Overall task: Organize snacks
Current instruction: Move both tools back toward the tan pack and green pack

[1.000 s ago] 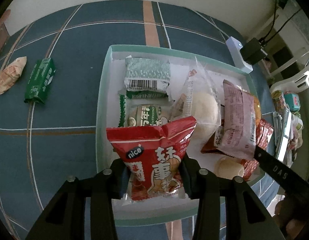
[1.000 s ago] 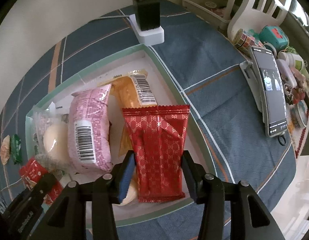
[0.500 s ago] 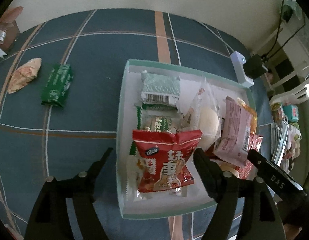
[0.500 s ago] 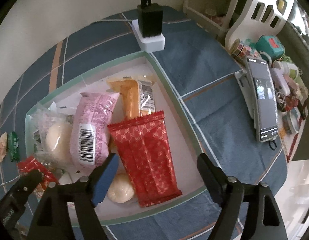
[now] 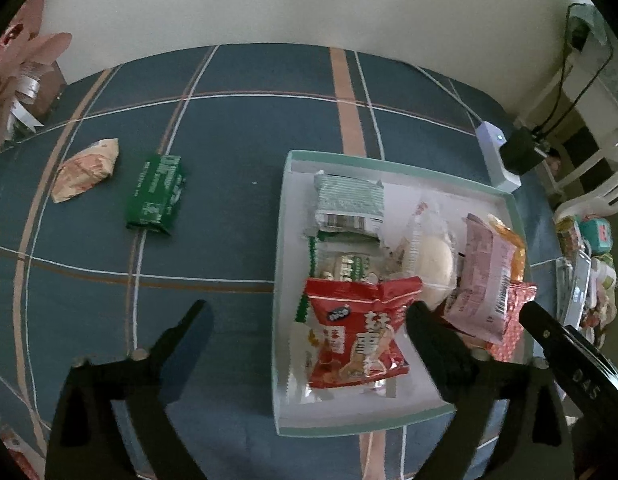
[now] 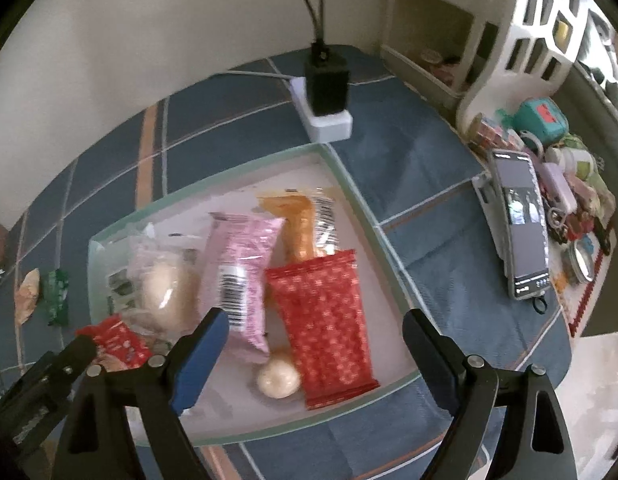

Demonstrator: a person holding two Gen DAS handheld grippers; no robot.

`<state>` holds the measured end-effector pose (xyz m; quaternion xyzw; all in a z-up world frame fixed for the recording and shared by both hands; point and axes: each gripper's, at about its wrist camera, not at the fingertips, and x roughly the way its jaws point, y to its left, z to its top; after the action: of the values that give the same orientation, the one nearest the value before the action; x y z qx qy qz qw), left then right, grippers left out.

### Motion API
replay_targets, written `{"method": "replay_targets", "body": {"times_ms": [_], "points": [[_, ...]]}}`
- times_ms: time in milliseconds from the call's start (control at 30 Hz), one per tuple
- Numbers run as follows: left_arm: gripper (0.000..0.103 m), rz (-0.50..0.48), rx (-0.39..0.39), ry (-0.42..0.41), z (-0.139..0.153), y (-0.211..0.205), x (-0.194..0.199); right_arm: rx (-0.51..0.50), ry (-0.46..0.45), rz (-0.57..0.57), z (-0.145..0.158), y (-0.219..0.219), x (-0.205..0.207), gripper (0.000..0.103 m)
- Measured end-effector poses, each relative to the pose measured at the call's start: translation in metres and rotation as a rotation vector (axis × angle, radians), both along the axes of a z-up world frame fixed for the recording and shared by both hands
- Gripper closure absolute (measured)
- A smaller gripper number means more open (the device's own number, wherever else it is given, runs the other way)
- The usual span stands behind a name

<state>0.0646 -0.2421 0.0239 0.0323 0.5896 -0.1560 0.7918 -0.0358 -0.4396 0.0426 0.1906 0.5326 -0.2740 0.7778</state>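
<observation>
Tray (image 5: 283, 280) on the blue cloth (image 5: 229, 128) holds the snacks. Left gripper (image 5: 309, 320) and right gripper (image 6: 315, 330), jaws spread wide, empty; a second ago each clamped its red packet (image 5: 357, 340) (image 6: 323, 322). Only the left view shows the green packet (image 5: 156, 194) clearly, outside the tray.

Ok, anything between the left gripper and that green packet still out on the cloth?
Nothing visible. The left gripper is open near the tray's left wall, and only bare cloth lies between it and the green packet. The beige packet sits beyond it, farther left.
</observation>
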Motion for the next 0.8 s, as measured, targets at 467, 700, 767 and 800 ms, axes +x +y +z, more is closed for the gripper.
{"method": "replay_targets", "body": {"times_ms": [467,700,767,800], "points": [[0.0,0.047,0.047,-0.029,-0.001,0.007,0.004,0.004,0.0,0.052,-0.001,0.015,0.008,0.0],[0.0,0.057,0.048,-0.029,0.0,0.011,0.006,0.002,0.009,0.056,-0.002,0.017,0.01,0.0],[0.0,0.052,0.043,-0.029,0.001,0.012,0.007,-0.001,0.012,0.057,-0.003,0.018,0.01,0.0],[0.0,0.049,0.041,-0.031,0.002,0.013,0.007,-0.004,0.013,0.059,-0.003,0.019,0.011,0.0]]}}
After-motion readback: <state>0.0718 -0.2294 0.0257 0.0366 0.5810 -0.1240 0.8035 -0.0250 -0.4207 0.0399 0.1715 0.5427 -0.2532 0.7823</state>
